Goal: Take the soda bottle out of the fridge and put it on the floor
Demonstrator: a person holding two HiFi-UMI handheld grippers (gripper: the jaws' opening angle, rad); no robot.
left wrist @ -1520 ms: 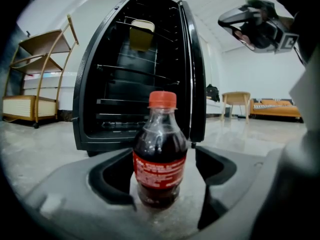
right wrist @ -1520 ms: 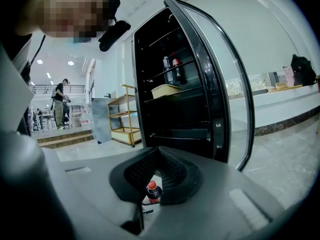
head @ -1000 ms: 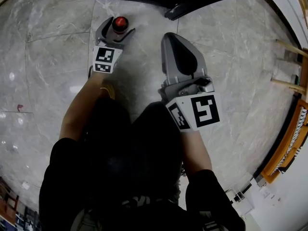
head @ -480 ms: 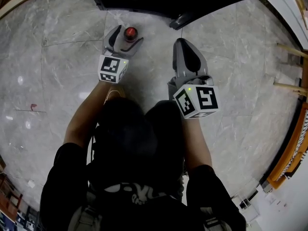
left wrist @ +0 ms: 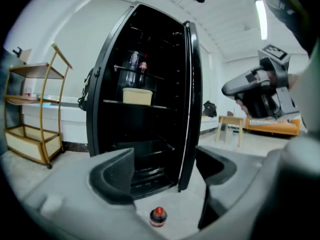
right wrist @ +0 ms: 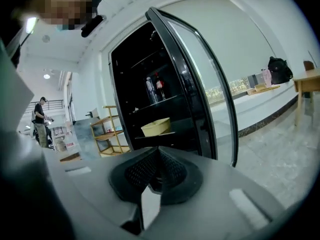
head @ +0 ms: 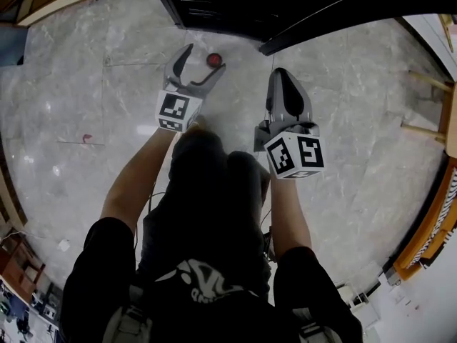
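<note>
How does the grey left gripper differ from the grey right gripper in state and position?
The left gripper has its jaws wide apart, empty; the right gripper has them shut together. The left gripper is above the red-capped soda bottle on the floor; the right gripper is not. Both carry marker cubes.

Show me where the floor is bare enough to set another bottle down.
Widest bare floor lies left of the soda bottle, bounded by the fridge and the wooden rack. More lies right of the open door. Tight: the wedge between fridge and door, where the bottle stands.
</note>
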